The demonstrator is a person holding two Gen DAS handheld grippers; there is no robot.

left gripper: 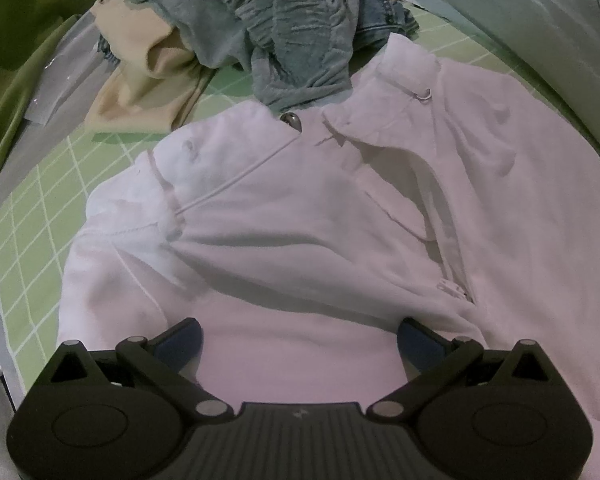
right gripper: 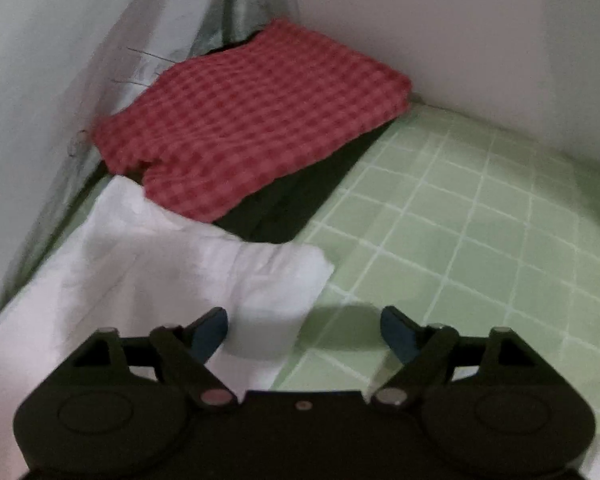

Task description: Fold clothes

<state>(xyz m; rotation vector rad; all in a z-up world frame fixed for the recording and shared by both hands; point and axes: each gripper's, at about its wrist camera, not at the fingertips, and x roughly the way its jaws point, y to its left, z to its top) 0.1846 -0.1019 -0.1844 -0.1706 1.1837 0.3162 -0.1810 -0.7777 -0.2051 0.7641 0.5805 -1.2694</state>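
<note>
A white garment (left gripper: 308, 216) with a metal button and a ring lies spread over the green grid mat (left gripper: 32, 220) in the left wrist view. My left gripper (left gripper: 300, 340) hovers open over its near part, with nothing between the fingers. In the right wrist view a corner of the white garment (right gripper: 160, 272) lies flat on the mat (right gripper: 460, 240). My right gripper (right gripper: 304, 332) stands open just above that corner's edge, its left finger over the cloth and its right finger over bare mat.
A heap of unfolded clothes (left gripper: 268, 28), grey-blue, denim and beige (left gripper: 140, 92), sits beyond the white garment. A folded red checked cloth (right gripper: 252, 120) lies on a dark folded piece (right gripper: 284, 208) in the far corner by a pale wall (right gripper: 460, 40).
</note>
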